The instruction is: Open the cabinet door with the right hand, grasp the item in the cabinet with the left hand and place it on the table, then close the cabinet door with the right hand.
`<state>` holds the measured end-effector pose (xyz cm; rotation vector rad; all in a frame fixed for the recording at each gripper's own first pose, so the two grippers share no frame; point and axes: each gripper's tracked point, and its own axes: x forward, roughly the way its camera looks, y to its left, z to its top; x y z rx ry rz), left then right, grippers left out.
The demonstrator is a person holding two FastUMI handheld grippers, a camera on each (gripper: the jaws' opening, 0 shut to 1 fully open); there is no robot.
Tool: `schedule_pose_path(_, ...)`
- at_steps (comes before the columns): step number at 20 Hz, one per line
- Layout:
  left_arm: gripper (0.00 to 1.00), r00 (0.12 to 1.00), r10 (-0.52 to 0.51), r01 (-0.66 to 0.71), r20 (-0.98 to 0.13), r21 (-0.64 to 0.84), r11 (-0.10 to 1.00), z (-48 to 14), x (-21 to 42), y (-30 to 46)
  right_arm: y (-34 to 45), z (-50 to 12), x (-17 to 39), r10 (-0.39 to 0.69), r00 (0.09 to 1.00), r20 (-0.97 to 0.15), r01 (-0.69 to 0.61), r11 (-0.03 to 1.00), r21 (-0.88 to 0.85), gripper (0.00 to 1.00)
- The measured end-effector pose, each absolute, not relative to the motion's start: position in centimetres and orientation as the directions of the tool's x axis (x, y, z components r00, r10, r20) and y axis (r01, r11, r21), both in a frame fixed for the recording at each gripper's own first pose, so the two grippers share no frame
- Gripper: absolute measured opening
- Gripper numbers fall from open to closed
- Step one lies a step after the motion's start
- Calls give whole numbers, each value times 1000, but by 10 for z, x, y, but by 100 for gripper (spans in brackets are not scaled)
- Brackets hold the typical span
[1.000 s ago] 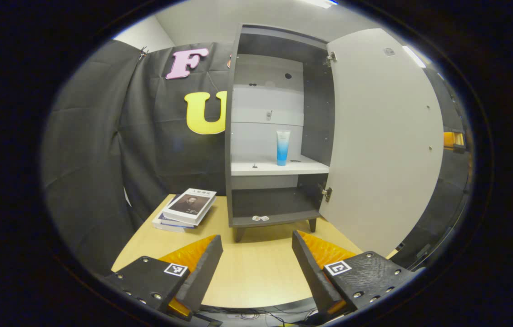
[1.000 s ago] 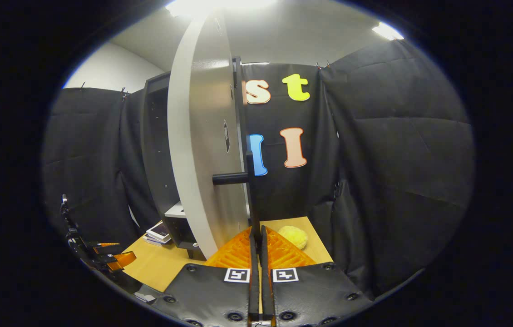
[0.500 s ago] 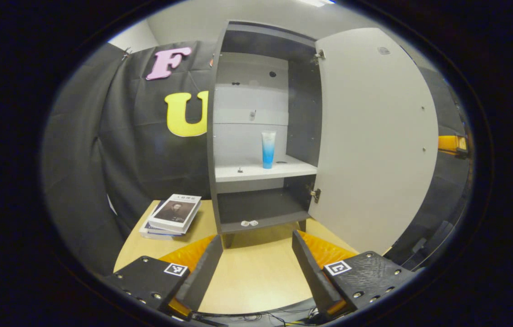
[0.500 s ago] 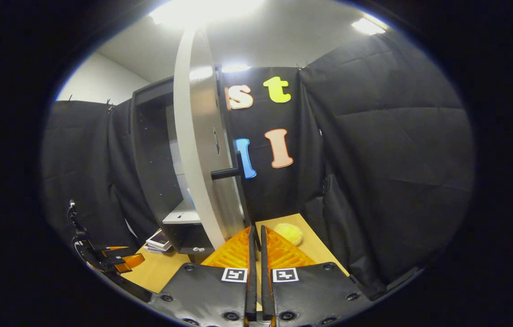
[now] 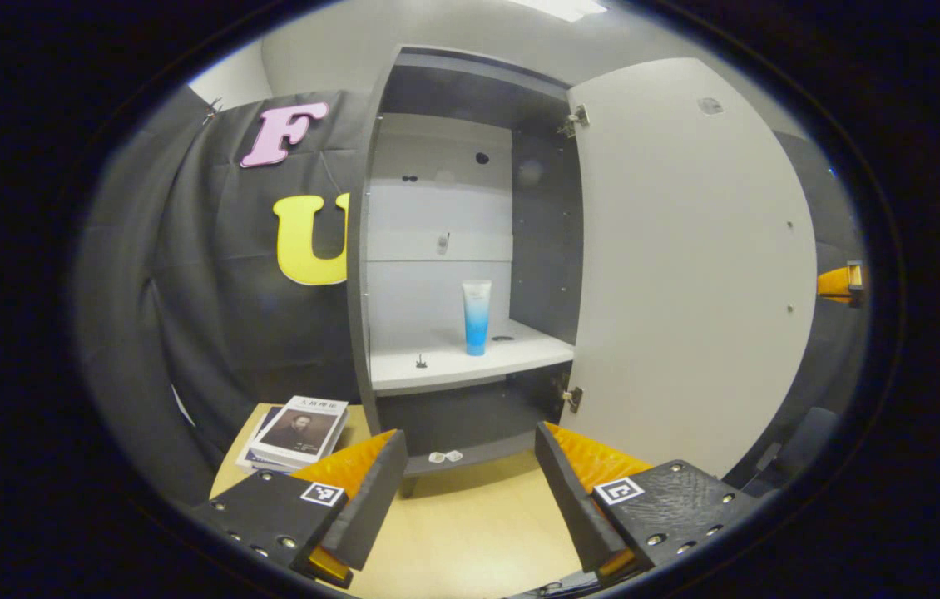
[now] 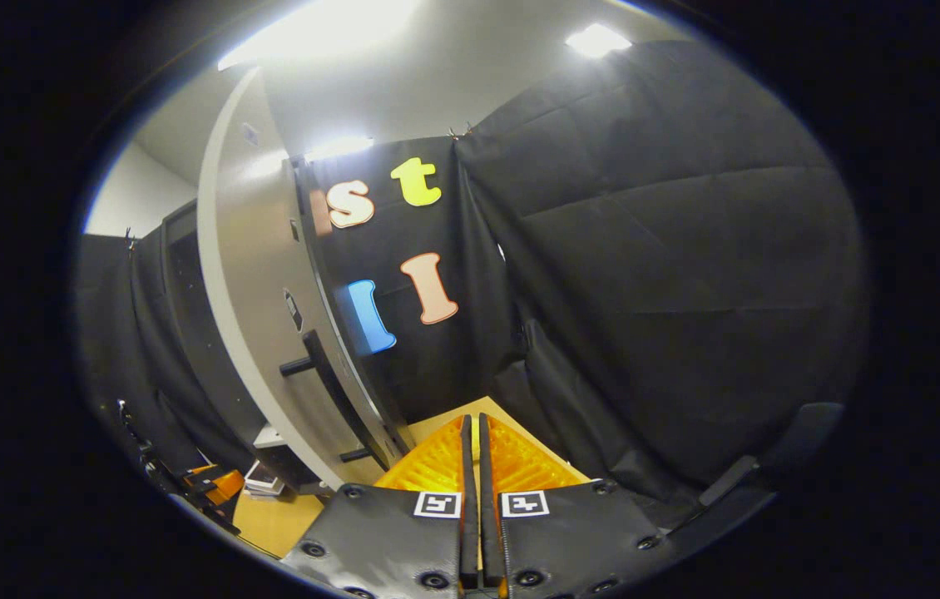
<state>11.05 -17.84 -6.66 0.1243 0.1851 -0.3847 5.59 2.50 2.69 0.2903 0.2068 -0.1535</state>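
The dark cabinet (image 5: 370, 249) stands on the table with its pale door (image 5: 686, 266) swung wide to the right. A blue-and-white tube (image 5: 476, 317) stands upright on the white middle shelf (image 5: 445, 370). My left gripper (image 5: 470, 466) is open and empty, low in front of the cabinet and well short of the tube. In the right gripper view the door (image 6: 249, 283) and its black bar handle (image 6: 337, 391) lie to the left. My right gripper (image 6: 471, 423) is shut on nothing, clear of the handle.
A stack of books (image 5: 299, 424) lies on the wooden table (image 5: 478, 532) left of the cabinet. Two small white clips (image 5: 445, 456) sit on the bottom shelf and a small dark peg (image 5: 419, 362) on the middle shelf. Black cloth walls surround the booth.
The right gripper has come off the door handle and swung away to the right, staying shut. The left gripper has moved closer to the open cabinet, staying open.
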Motion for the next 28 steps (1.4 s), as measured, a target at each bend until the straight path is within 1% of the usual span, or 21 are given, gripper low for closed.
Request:
schedule_pose_path(2, 93, 916, -350, 368, -195, 65, 927, -57, 132, -187, 10, 22, 83, -155, 965, -213, 206, 947, 245, 4)
schedule_pose_path(3, 93, 921, -342, 358, -187, 57, 932, -51, 144, -191, 2, 19, 98, -171, 960, -221, 222, 948, 227, 0)
schedule_pose_path(4, 93, 927, -331, 346, -177, 55, 937, -45, 154, -192, 2, 16, 106, -172, 956, -235, 225, 949, 219, 0)
schedule_pose_path(5, 93, 933, -322, 334, -160, 59, 941, -36, 168, -194, 4, 15, 117, -157, 958, -240, 210, 954, 212, 19)
schedule_pose_path(6, 94, 937, -314, 327, -151, 66, 943, -31, 181, -197, 2, 15, 127, -159, 959, -235, 207, 957, 201, 10)
schedule_pose_path(7, 93, 941, -305, 318, -144, 75, 945, -25, 193, -200, 3, 16, 138, -143, 964, -225, 188, 963, 194, 24)
schedule_pose_path(8, 93, 945, -295, 308, -138, 80, 948, -21, 204, -202, 5, 14, 148, -134, 966, -220, 176, 967, 183, 29)
schedule_pose_path(11, 93, 951, -278, 292, -137, 99, 951, -15, 239, -212, -2, 11, 182, -134, 971, -200, 161, 978, 129, 100)
schedule_pose_path(18, 93, 958, -252, 267, -135, 110, 957, -24, 306, -250, -34, 9, 230, -157, 967, -198, 156, 988, -23, 98)
schedule_pose_path(20, 93, 958, -251, 264, -135, 84, 961, -30, 322, -263, -44, 6, 237, -178, 965, -195, 172, 984, -47, 98)
schedule_pose_path(22, 93, 957, -259, 268, -128, 61, 961, -35, 337, -272, -44, 7, 243, -159, 972, -171, 153, 987, -49, 98)
schedule_pose_path(24, 93, 959, -255, 266, -126, 73, 961, -38, 352, -278, -44, 3, 247, -134, 976, -171, 130, 991, -35, 98)
schedule_pose_path(26, 93, 957, -255, 269, -135, 92, 959, -44, 363, -288, -52, 0, 251, -140, 974, -176, 137, 990, -31, 98)
schedule_pose_path(28, 93, 964, -219, 238, -148, 121, 964, -51, 373, -290, -59, -1, 256, -151, 972, -179, 146, 988, -44, 98)
